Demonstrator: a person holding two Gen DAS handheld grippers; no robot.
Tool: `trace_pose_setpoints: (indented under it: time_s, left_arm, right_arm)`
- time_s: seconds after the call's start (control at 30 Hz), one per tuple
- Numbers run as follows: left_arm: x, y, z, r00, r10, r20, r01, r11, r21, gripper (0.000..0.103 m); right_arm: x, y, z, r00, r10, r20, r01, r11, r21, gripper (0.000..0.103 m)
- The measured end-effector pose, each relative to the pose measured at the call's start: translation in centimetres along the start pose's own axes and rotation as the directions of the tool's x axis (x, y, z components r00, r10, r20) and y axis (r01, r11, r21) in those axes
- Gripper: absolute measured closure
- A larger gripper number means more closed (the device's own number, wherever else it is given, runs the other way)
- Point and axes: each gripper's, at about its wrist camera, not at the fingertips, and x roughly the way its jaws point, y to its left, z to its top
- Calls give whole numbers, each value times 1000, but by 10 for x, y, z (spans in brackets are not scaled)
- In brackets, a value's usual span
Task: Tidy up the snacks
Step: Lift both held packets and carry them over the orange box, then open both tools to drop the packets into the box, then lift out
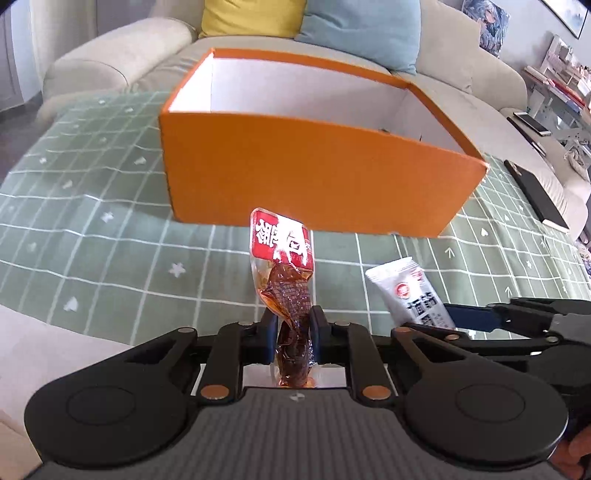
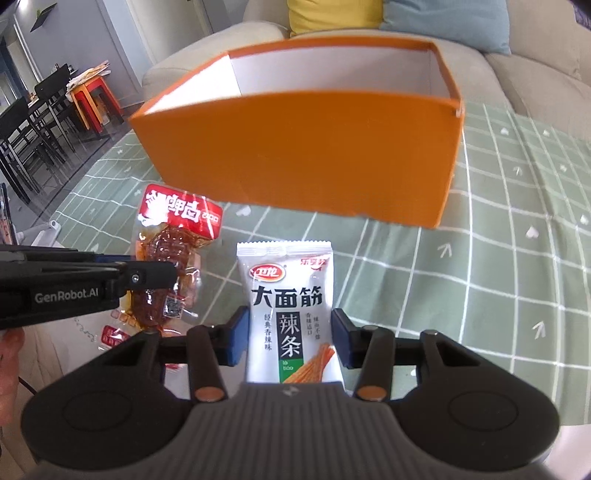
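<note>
Left gripper (image 1: 293, 334): jaws narrow, clamped on the red meat-snack pouch (image 1: 286, 280). The pouch is pinched edge-on between the two black pads and stands upright at lower centre of the left wrist view, its red label end uppermost and its clear lower end, showing the brown contents, passing down between the pads. In the right wrist view the same gripper (image 2: 173, 275) enters from the left edge at mid-height, its tip across the pouch (image 2: 173, 236).

Right gripper (image 2: 290, 338): jaws wide, one blue pad on each side of the white spicy-strip packet (image 2: 291, 306). A narrow gap shows between each pad and the packet edge; no contact is visible. The packet lies flat on the tablecloth at lower centre of the right wrist view, printed face up. In the left wrist view the packet (image 1: 410, 291) appears at lower right, with the right gripper (image 1: 476, 319) reaching in from the right edge beside it.

Another red-labelled wrapper (image 2: 112, 338) lies at lower left of the right wrist view, partly hidden by the gripper body.

The orange box (image 1: 314, 173) stands open-topped beyond both snacks, filling the upper centre of each view; its inner walls are white. What lies on its floor cannot be seen. All items rest on a green checked tablecloth (image 1: 92, 229). A beige sofa (image 1: 122, 51) with a yellow cushion (image 1: 251, 16) and a blue cushion (image 1: 358, 26) runs along the top of the frame.
</note>
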Motion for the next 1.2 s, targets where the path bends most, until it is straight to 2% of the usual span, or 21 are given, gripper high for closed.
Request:
trace_pose_setpoints:
  time_s: [0.17, 0.37, 0.6, 0.73, 0.83, 0.9, 1.07, 1.2]
  left_arm:
    - [-23, 3, 12, 999, -12, 32, 12, 1000, -16, 84]
    - [-52, 2, 37, 995, -38, 89, 40, 999, -24, 84]
    - [-74, -3, 94, 974, -80, 213, 81, 997, 8, 84]
    - [-70, -7, 130, 959, -59, 277, 50, 998, 39, 84]
    - [-55, -10, 150, 955, -8, 297, -14, 997, 72, 84]
    - [-39, -11, 160, 959, 28, 280, -55, 995, 89, 84]
    - [-2, -8, 172, 977, 56, 208, -79, 992, 102, 84]
    - [25, -5, 172, 991, 63, 122, -77, 991, 112, 84]
  right_arm:
    - [-25, 9, 12, 998, -4, 56, 5, 1000, -26, 58]
    - [-65, 19, 41, 987, 32, 157, -25, 999, -45, 58]
    - [-101, 16, 94, 955, 54, 290, -43, 998, -45, 58]
    - [-99, 8, 132, 942, 22, 335, -9, 999, -41, 58]
    - [-87, 1, 157, 943, 12, 333, 1, 999, -38, 58]
    - [-75, -6, 171, 948, -4, 319, 11, 1000, -20, 58]
    - [-26, -21, 194, 966, -49, 253, 49, 999, 6, 58]
    - [16, -23, 197, 983, -97, 157, 101, 995, -15, 58]
